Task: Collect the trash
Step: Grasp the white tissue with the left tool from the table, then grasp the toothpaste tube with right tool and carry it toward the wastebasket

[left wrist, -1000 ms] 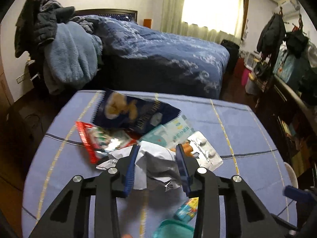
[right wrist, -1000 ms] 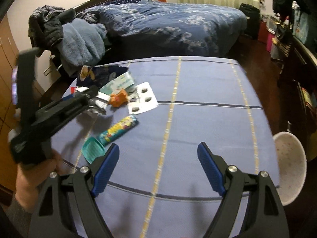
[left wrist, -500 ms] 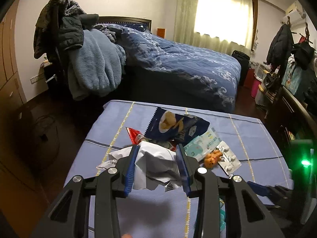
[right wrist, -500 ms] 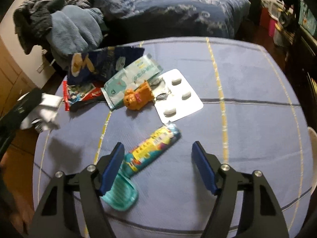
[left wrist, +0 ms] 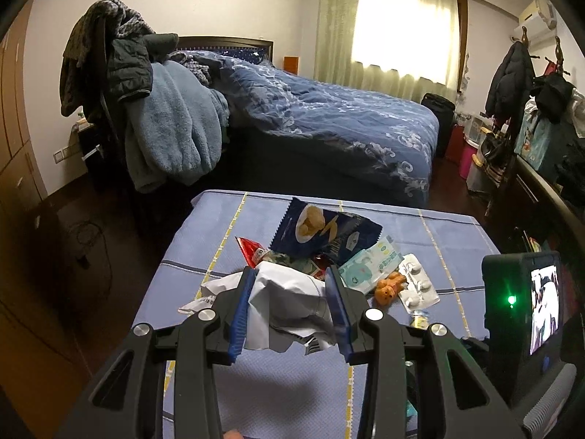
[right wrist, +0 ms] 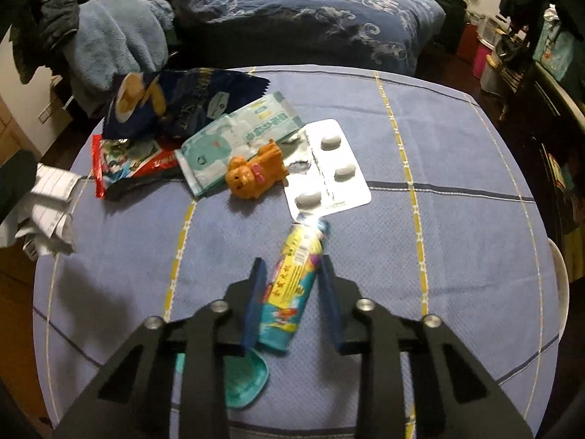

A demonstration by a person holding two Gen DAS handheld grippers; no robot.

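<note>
While the right gripper [right wrist: 290, 301] is clamping its fingers on the colourful tube wrapper [right wrist: 292, 289] just below the blister pack [right wrist: 327, 168], that slick foil (lying skewed) is risking slipping out; the left gripper [left wrist: 292, 309] is clenching crumpled paper [left wrist: 289, 301] above the bench [left wrist: 449, 234].

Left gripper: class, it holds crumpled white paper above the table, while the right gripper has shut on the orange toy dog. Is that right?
Not quite. The left gripper does hold the paper, but the right wrist view shows the right gripper shut on the colourful tube, its jaws having just closed. The toy dog lies untouched beside the pill pack.
</note>
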